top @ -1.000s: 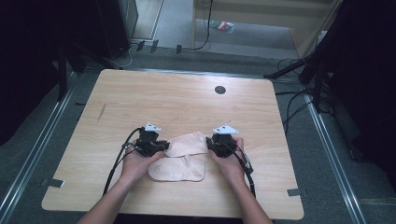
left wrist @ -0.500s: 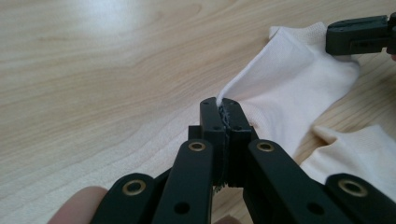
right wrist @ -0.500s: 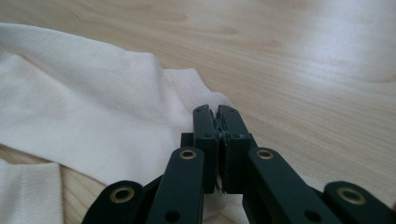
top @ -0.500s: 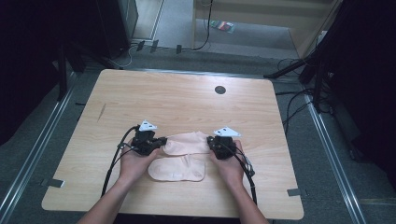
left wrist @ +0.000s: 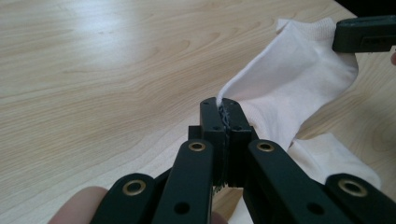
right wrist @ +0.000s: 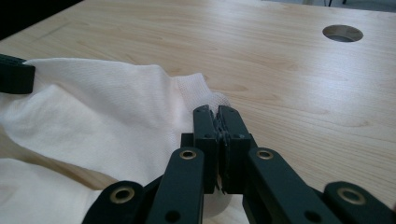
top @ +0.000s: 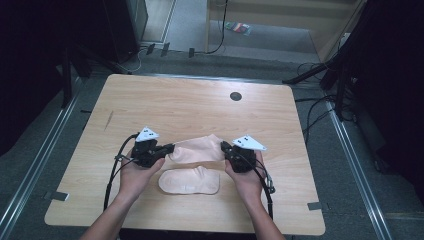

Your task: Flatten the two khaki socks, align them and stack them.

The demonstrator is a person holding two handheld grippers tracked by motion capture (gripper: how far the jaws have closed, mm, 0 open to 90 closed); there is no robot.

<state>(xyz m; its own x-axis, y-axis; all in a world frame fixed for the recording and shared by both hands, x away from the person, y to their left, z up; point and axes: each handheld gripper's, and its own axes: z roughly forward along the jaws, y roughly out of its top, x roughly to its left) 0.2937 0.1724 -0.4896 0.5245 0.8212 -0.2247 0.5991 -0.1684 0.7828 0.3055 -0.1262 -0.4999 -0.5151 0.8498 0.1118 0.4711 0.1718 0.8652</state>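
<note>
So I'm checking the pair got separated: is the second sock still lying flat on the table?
Yes, the second sock lies flat on the table, while both grippers hold the other sock above it.

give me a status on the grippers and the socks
Left gripper and right gripper both shut on upper sock, one at each end. Lower sock flat on table. Nothing in the way.

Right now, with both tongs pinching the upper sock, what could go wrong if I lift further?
1. The left tongs and right tongs each pinch only a thin edge of the upper sock, so pulling them apart may slip it free.
2. The second sock lies on the table just under the sagging middle and may get dragged along.
</note>
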